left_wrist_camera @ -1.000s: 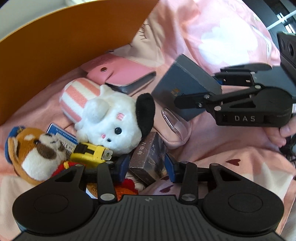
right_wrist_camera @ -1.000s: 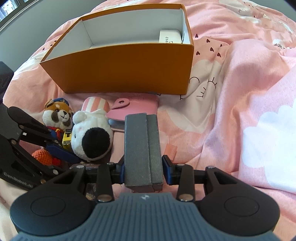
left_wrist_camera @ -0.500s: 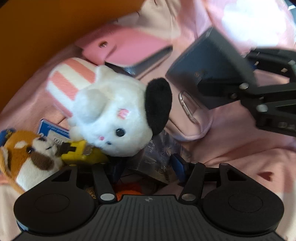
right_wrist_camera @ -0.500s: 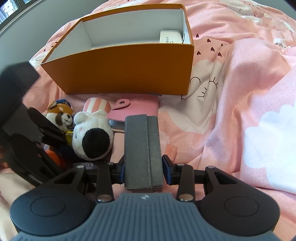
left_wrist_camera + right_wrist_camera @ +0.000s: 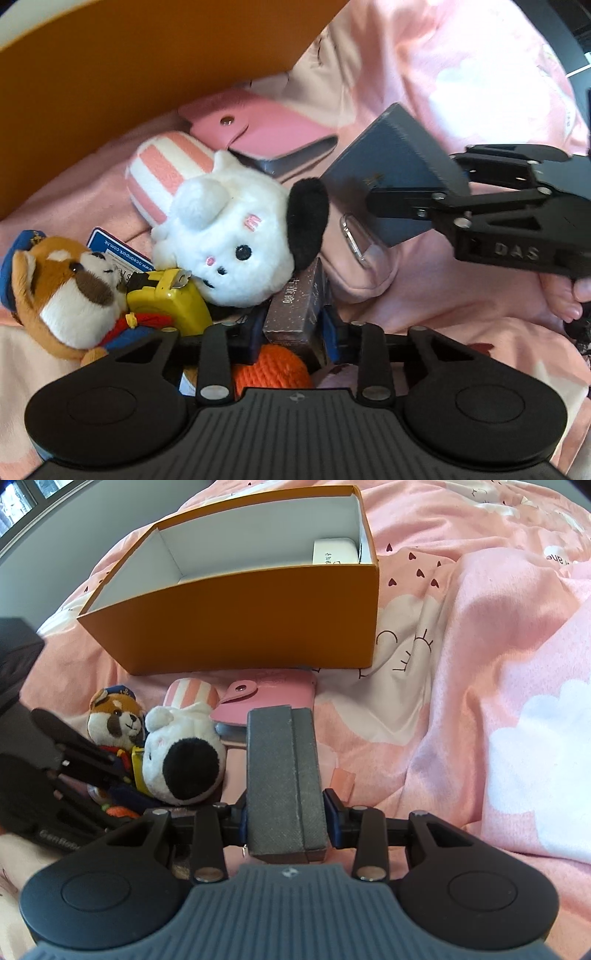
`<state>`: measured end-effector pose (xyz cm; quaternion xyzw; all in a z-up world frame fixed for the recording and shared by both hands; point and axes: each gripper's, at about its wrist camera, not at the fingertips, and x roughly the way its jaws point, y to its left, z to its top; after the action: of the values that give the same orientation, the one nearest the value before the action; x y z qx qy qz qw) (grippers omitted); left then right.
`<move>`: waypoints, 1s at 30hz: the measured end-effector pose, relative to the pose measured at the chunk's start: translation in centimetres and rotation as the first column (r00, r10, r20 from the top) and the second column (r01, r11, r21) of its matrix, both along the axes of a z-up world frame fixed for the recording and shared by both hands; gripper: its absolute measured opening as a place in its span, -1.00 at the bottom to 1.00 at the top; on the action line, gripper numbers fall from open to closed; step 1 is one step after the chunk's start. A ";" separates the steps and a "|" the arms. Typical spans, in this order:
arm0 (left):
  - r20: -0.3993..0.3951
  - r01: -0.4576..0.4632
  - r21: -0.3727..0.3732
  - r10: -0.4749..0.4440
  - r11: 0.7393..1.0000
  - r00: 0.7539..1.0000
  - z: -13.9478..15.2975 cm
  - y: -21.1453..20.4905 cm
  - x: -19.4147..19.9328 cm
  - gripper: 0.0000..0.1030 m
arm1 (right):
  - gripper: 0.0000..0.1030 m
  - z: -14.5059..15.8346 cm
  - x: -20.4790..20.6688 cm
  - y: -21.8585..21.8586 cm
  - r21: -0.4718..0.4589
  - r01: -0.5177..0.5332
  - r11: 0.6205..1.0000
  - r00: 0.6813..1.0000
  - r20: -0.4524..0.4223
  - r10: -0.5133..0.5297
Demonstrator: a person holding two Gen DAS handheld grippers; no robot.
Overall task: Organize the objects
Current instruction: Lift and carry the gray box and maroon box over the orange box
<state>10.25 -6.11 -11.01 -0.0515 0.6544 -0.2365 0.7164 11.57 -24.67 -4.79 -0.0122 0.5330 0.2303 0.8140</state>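
Both grippers now loaded, left one freshly closed on the small box

The left gripper (image 5: 293, 328) has its blue pads pressed against both sides of the small brown box (image 5: 297, 304), where a second ago that box sat loose in a wider gap; it now looks gripped at the edge of the pile, with the orange knit ball (image 5: 271, 371) beneath and the white plush (image 5: 236, 236) leaning on its far end. The right gripper (image 5: 286, 814) stays clamped on the grey case (image 5: 282, 775), held low above the pink wallet (image 5: 275, 696). The orange box (image 5: 255, 616) stands just beyond the pile, open, with one white item (image 5: 334, 552) in its far corner. With an object in each gripper, the lift toward that box looks like the next step; the plush may tumble as the brown box leaves.
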 end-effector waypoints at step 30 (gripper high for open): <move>0.317 -0.378 -0.497 0.569 0.781 0.759 11.8 11.1 -2.8 -0.51 | -0.29 9.6 0.0 2.1 0.038 -0.042 0.998 0.974 0.224 0.033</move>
<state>7.47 5.02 0.74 -0.3094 0.3706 -0.1780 0.8575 11.53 -22.60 4.82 -0.0307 0.4328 0.2541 0.8644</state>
